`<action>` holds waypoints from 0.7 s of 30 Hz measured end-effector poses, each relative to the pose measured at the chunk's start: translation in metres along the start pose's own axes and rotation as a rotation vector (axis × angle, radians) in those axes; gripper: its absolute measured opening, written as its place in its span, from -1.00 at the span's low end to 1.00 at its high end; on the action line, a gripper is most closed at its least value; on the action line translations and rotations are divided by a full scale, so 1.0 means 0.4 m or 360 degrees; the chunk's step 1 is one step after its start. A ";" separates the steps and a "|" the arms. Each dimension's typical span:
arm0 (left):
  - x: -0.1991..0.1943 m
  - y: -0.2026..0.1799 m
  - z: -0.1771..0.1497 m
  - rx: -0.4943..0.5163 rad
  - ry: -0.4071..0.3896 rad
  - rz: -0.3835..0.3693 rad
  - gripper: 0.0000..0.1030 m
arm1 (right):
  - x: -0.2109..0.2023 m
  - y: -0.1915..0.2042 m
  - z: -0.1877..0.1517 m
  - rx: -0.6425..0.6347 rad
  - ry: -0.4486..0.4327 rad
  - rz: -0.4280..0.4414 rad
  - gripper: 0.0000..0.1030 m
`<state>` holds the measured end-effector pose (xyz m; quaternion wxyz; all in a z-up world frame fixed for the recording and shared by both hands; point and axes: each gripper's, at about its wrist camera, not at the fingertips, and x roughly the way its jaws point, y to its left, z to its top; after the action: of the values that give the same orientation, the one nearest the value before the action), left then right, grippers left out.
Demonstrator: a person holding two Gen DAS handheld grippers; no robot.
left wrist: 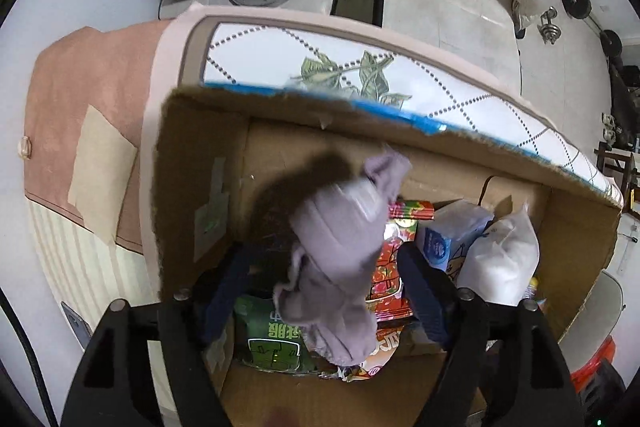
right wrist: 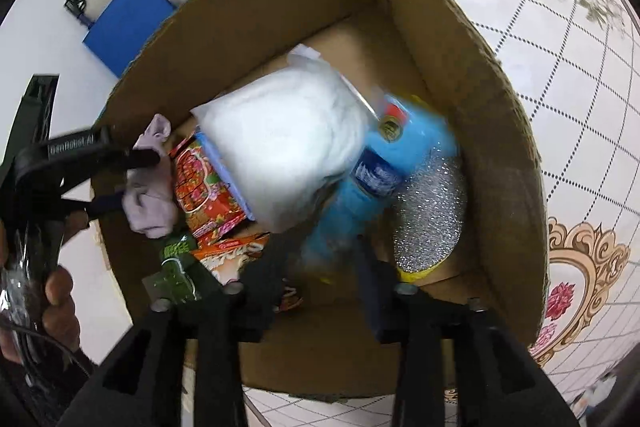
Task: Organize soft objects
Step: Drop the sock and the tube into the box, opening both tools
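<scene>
Cardboard box (right wrist: pixel 472 75) on patterned tablecloth (right wrist: pixel 568 75) held: white bag (right wrist: pixel 280 147), blue bottle (right wrist: pixel 372 179), snack packets (right wrist: pixel 200 187). Lilac cloth (left wrist: pixel 340 259), 12 o'clock, between spread left gripper (left wrist: pixel 324 279) fingers; grip unclear. Right gripper (right wrist: pixel 320 279) spread, unloaded.

The cardboard box (right wrist: pixel 460 39) stands on the worktop (right wrist: pixel 580 87) and holds everything. In the right wrist view, the stuffed bag (right wrist: pixel 280 147) lies in the middle of the box, on top of the snack packets (right wrist: pixel 200 187) to its left. The bottle (right wrist: pixel 372 179) lies just right of the bag, touching it, with the scouring pad (right wrist: pixel 428 219) to its right near the box wall. The cloth (right wrist: pixel 150 199) sits at the far left, between the left gripper's fingers (right wrist: pixel 136 159), above the packets
</scene>
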<state>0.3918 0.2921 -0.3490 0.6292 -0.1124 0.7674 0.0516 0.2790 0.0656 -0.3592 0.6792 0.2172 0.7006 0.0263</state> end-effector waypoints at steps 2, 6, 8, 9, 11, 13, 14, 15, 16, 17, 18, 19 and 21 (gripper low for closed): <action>-0.016 -0.003 -0.007 0.0017 -0.0014 -0.0001 0.47 | -0.012 0.008 -0.004 -0.0045 -0.0008 -0.0011 0.01; -0.058 -0.013 -0.043 0.0081 -0.0083 0.0025 0.58 | -0.049 0.018 -0.011 -0.0135 -0.0043 -0.0033 0.49; -0.080 -0.017 -0.074 0.0107 -0.0132 0.0019 0.63 | -0.077 0.022 -0.017 -0.0206 -0.0092 -0.0068 0.80; -0.095 -0.016 -0.097 0.0116 -0.0162 0.0010 0.64 | -0.090 0.020 -0.018 -0.0234 -0.0108 -0.0092 0.83; -0.114 -0.015 -0.143 0.0119 -0.0214 -0.0019 0.73 | -0.111 0.025 -0.028 -0.0322 -0.0149 -0.0169 0.86; -0.123 -0.013 -0.195 0.0114 -0.0257 -0.0026 0.88 | -0.131 0.028 -0.040 -0.0403 -0.0187 -0.0257 1.00; -0.124 -0.012 -0.213 0.0111 -0.0273 -0.0022 0.90 | -0.141 0.025 -0.046 -0.0435 -0.0203 -0.0277 1.00; -0.127 -0.010 -0.239 0.0106 -0.0302 -0.0016 0.90 | -0.150 0.022 -0.049 -0.0452 -0.0210 -0.0294 1.00; -0.129 -0.011 -0.258 0.0102 -0.0324 -0.0004 0.91 | -0.157 0.021 -0.054 -0.0472 -0.0216 -0.0316 1.00; -0.131 -0.008 -0.283 0.0095 -0.0352 0.0003 0.92 | -0.161 0.021 -0.064 -0.0500 -0.0221 -0.0336 1.00; -0.134 -0.005 -0.311 0.0081 -0.0382 0.0001 0.93 | -0.166 0.023 -0.067 -0.0510 -0.0224 -0.0346 1.00; -0.135 -0.002 -0.338 0.0071 -0.0405 0.0002 0.94 | -0.171 0.023 -0.074 -0.0522 -0.0233 -0.0362 1.00; -0.140 0.000 -0.377 0.0062 -0.0452 0.0017 0.95 | -0.190 0.020 -0.087 -0.0551 -0.0262 -0.0387 1.00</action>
<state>0.2580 0.2649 -0.2635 0.7331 -0.0876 0.6722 0.0554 0.2463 0.0561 -0.2823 0.7594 0.0128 0.6489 0.0461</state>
